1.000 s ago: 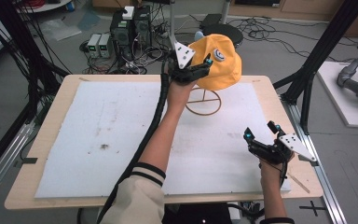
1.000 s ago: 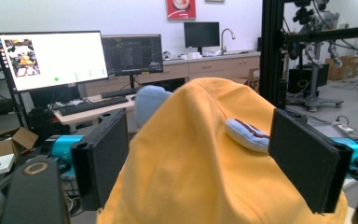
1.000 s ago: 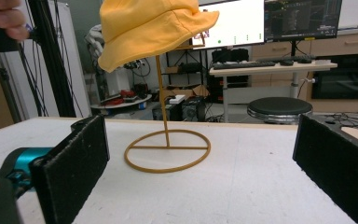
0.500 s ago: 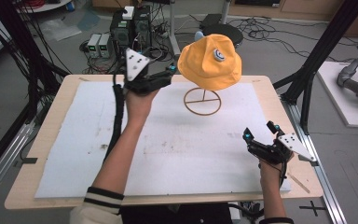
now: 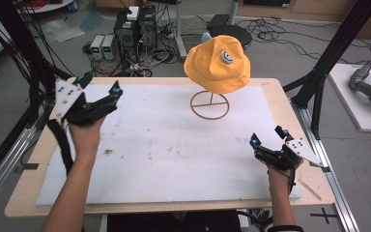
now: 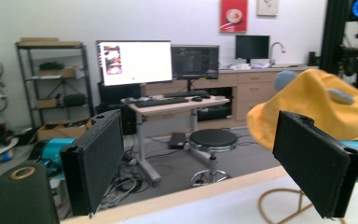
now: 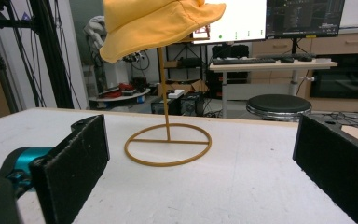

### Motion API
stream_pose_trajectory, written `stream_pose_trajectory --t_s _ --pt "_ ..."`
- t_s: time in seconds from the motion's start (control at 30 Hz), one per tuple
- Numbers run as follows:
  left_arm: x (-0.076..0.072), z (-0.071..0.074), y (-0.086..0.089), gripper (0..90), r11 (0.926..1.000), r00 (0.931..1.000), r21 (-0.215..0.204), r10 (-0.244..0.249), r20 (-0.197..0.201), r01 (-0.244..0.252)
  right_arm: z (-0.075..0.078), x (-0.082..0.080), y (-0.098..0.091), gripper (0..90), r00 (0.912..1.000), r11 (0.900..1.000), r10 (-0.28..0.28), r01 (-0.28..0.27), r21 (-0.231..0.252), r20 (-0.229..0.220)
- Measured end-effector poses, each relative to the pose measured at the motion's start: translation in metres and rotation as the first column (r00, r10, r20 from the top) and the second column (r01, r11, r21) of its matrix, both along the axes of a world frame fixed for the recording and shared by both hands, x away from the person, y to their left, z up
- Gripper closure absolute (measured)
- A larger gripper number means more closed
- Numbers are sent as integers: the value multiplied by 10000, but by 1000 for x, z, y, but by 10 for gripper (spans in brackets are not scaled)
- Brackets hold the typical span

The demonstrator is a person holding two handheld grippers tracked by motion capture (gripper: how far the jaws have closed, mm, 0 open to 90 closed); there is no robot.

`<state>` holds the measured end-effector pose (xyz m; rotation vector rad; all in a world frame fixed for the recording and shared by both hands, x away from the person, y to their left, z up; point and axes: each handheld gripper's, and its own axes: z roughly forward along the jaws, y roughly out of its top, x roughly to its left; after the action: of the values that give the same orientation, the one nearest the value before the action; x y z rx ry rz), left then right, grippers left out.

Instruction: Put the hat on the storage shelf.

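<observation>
1. Yellow hat (image 5: 217, 65) sits on top of a thin wire stand (image 5: 209, 105), toward 12 o'clock on the desk (image 5: 43, 154). The hat brim hangs clear of the white mat (image 5: 164, 145); the stand's ring base rests flat on the mat.
2. Small round badge (image 5: 227, 56) on the hat crown, facing up and slightly toward 1 o'clock. Its print is too blurred to read.
3. Left claw (image 5: 100, 89) is held at about 10 o'clock of the desk, above the mat's far left corner, with the jaws spread wide and nothing between them. It points roughly toward 2 o'clock and stands well apart from the hat.
4. Left gripper view: both black jaws frame open air; the hat (image 6: 317, 109) appears behind the right-hand jaw and part of the stand (image 6: 279, 205) shows low at 5 o'clock.
5. Right claw (image 5: 266, 137) is at about 4 o'clock of the desk, low over the mat, jaws wide and empty, pointing toward 11 o'clock.
6. Right gripper view: ring base (image 7: 168, 144) lies on the mat between the two jaws but farther off, not touched; the upright rod rises into the hat (image 7: 158, 21) at 12 o'clock.
7. Whether the right claw touches the mat cannot be told; it looks just above it.
</observation>
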<state>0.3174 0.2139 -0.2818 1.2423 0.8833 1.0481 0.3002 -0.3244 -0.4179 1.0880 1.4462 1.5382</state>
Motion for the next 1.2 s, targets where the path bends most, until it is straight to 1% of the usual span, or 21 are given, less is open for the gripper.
stream_pose_trajectory --t_s 0.07,0.13,0.2,0.23,0.37,0.47,0.6,0.67,0.73,0.83,0.93,1.0,1.07,1.2 --pt "-8 -7 15 166 9998 9998 -168 141 -103 -143 0 0 1 33 10000 9999 -18 18 114 -3" --pt "-17 -15 28 161 9991 9992 -253 346 -176 -350 0 1 0 33 10000 10000 -17 17 -19 25" --pt "-25 -23 39 157 9985 9987 -311 453 -243 -461 0 1 1 33 10000 10000 -34 34 37 -70" --pt "-28 -28 45 157 9981 9984 -359 490 -266 -499 0 2 1 33 10000 10000 -34 34 -12 -24" --pt "-40 -51 63 157 9949 9969 -732 657 -433 -687 0 2 0 33 10000 9999 -88 87 -86 -35" --pt "-46 -68 71 157 9945 9971 -851 574 -505 -615 0 2 0 33 9999 9999 -96 95 -132 -41" --pt "-51 -91 75 158 9947 9980 -905 438 -466 -479 0 2 -1 33 9999 9996 -128 127 -262 -13" --pt "-53 -98 77 158 9948 9978 -934 354 -566 -406 -1 2 -2 33 9998 9993 -174 170 -333 -108" --pt "-54 -101 78 157 9951 9977 -906 336 -591 -389 -1 2 -3 33 9998 9992 -174 172 -370 -61" --pt "-55 -105 80 157 9955 9984 -885 298 -478 -340 -1 1 -5 33 9999 9992 -161 162 -367 14" --pt "-52 -110 80 157 9953 9976 -905 296 -623 -352 -2 0 -5 33 9998 9990 -168 164 -415 -88" --pt "-50 -112 80 157 9950 9971 -933 292 -697 -357 -3 0 -6 33 9999 9988 -125 122 -475 -67" --pt "-48 -114 78 158 9950 9972 -971 179 -723 -249 -3 0 -7 33 9999 9984 -123 119 -547 -82" --pt "-46 -116 74 158 9980 9976 -624 66 -686 -109 -5 0 -10 33 9991 9980 -361 349 -532 -223"
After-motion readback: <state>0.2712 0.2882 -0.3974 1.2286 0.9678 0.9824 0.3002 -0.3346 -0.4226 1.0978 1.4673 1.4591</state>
